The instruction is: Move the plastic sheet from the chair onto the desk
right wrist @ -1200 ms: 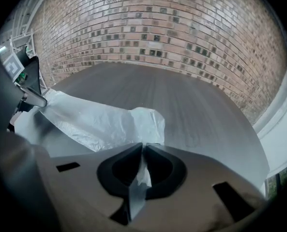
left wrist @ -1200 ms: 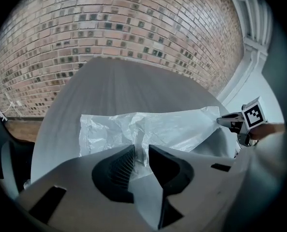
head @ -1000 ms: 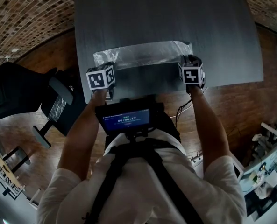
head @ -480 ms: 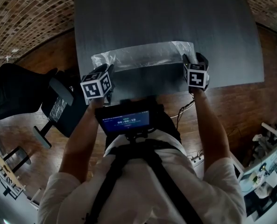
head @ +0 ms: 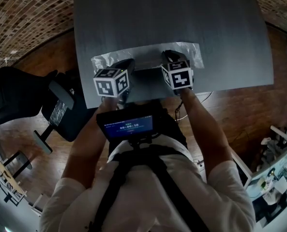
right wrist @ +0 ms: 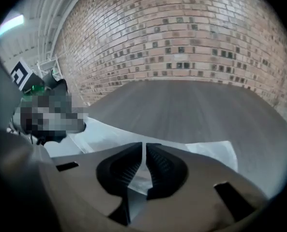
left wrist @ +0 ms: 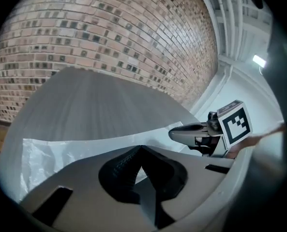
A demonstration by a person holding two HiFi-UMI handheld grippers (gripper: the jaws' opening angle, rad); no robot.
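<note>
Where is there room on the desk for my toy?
The wide bare stretch of the dark grey desk beyond the clear plastic sheet is free. The front strip is crowded: the sheet lies there, with the left gripper and right gripper over it, jaws just closed, seemingly empty.

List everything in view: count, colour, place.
desk: one, dark grey, centre
sheet: one, clear, flat along the desk's near edge
chair: one, black, left of the desk
floor: brown wood, around the desk
wall: brick, beyond the desk
screen: one, blue display, on the person's chest
left gripper: grey, over the sheet, jaws just closed, nothing between them
right gripper: grey, over the sheet, jaws just closed, nothing between them
</note>
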